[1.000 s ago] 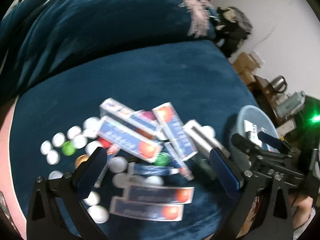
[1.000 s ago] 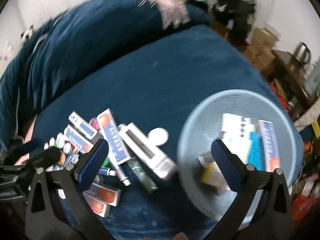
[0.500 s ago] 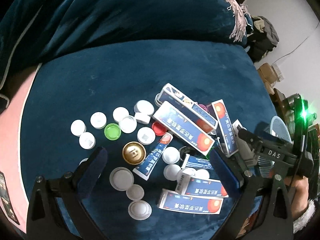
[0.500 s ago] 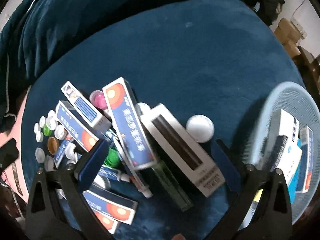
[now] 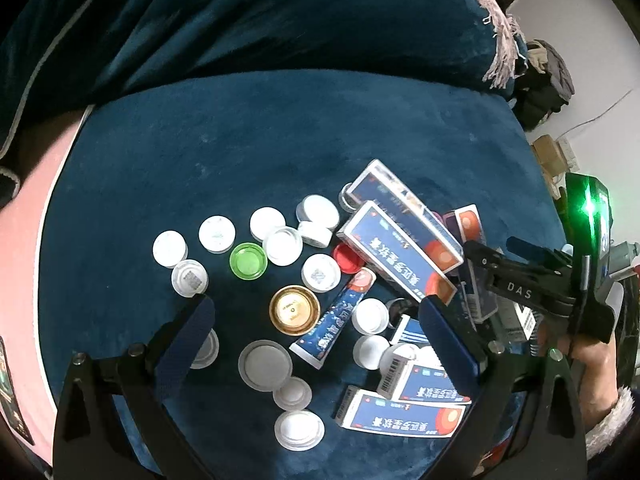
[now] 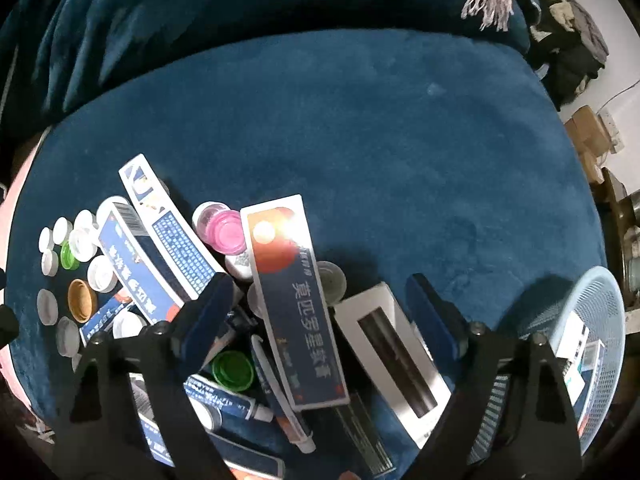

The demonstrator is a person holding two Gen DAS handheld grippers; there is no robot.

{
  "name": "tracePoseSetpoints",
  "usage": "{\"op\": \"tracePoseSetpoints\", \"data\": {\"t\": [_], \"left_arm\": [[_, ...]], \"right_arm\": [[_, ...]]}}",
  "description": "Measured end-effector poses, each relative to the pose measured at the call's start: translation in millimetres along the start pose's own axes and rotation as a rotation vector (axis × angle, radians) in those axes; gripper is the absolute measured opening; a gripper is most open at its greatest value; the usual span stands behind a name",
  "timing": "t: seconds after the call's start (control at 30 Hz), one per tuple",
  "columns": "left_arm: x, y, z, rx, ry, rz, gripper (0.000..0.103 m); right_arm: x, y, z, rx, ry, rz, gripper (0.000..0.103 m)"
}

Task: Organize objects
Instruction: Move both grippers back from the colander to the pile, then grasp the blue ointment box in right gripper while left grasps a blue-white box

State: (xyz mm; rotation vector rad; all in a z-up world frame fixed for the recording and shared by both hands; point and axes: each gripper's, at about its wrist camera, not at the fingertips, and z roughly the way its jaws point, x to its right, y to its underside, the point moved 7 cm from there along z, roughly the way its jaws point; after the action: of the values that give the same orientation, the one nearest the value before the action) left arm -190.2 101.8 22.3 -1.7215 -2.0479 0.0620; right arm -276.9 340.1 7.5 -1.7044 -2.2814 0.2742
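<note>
A pile of blue medicine boxes (image 5: pixel 400 252), a blue tube (image 5: pixel 336 320) and several bottle caps lies on a dark blue cushion. A gold cap (image 5: pixel 295 309) and a green cap (image 5: pixel 248 261) lie among the white ones. My left gripper (image 5: pixel 316 332) is open and empty, low over the caps and tube. My right gripper (image 6: pixel 320 312) is open and empty, its fingers either side of a long blue box (image 6: pixel 296 300) and a white box (image 6: pixel 394 348). The right gripper also shows in the left wrist view (image 5: pixel 500 258).
A light blue mesh basket (image 6: pixel 600 320) with boxes inside stands at the cushion's right edge. A pink cap (image 6: pixel 228 230) lies behind the pile. A blue blanket (image 5: pixel 240 20) is heaped behind. Clutter and cardboard boxes (image 6: pixel 592 132) stand off to the right.
Both grippers have swung left, from the basket side toward the pile, and come lower. The right gripper left the basket and now straddles the boxes. Both stayed open.
</note>
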Motion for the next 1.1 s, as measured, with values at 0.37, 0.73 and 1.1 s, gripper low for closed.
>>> {"op": "tracePoseSetpoints", "data": {"t": [0.37, 0.73, 1.1], "left_arm": [[6.7, -2.6, 25.8, -0.043, 0.041, -0.099, 0.102], [32.7, -1.4, 50.0, -0.058, 0.005, -0.090, 0.102], [62.4, -8.4, 71.1, -0.057, -0.006, -0.120, 0.102]], "right_arm": [[-12.2, 4.7, 6.2, -0.029, -0.088, -0.061, 0.039], [-20.4, 13.3, 7.8, -0.067, -0.159, -0.059, 0.043], [-18.4, 13.8, 7.4, -0.074, -0.168, -0.053, 0.043]]}}
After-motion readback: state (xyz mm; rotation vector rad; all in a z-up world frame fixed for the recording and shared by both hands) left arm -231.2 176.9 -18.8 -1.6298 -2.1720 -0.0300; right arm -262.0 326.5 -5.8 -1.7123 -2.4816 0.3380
